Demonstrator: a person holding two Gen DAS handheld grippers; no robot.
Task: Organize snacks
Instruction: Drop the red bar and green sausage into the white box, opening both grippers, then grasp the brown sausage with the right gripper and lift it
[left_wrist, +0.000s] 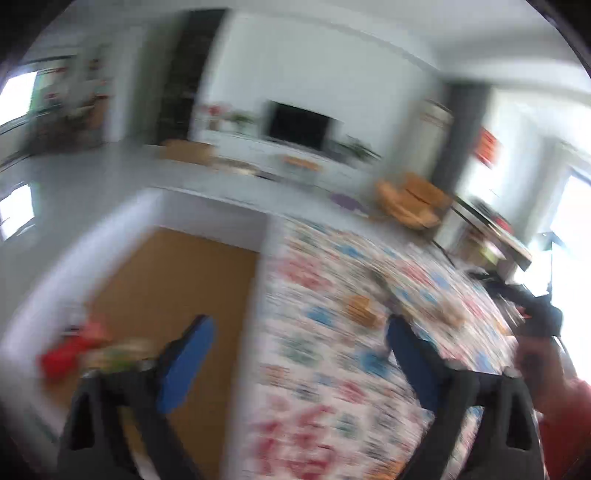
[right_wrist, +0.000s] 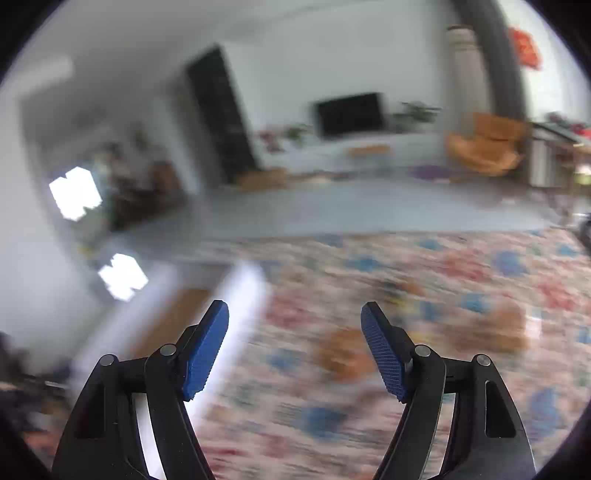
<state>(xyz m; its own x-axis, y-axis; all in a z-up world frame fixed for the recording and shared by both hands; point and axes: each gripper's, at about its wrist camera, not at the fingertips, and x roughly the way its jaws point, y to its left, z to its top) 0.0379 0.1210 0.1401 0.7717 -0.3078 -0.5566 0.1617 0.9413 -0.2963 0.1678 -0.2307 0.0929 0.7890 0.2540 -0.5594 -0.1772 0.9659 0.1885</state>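
Both views are motion-blurred. My left gripper (left_wrist: 299, 328) is open and empty, above the edge where a white-walled box with a tan bottom (left_wrist: 177, 280) meets a flowered cloth (left_wrist: 332, 350). Red and green snack packs (left_wrist: 85, 354) lie blurred in the box at the left, beside my left finger. A small orange snack (left_wrist: 360, 312) lies on the cloth near my right finger. My right gripper (right_wrist: 295, 314) is open and empty over the same cloth (right_wrist: 406, 295); orange snacks (right_wrist: 343, 354) lie blurred on it between the fingers, another (right_wrist: 498, 328) to the right. The box wall (right_wrist: 240, 295) shows at left.
The right hand in a red sleeve with its gripper (left_wrist: 543, 332) shows at the right edge of the left wrist view. Beyond the cloth are grey floor, a TV (right_wrist: 349, 114) on a white cabinet, an orange armchair (right_wrist: 487, 147) and a side table (right_wrist: 554, 155).
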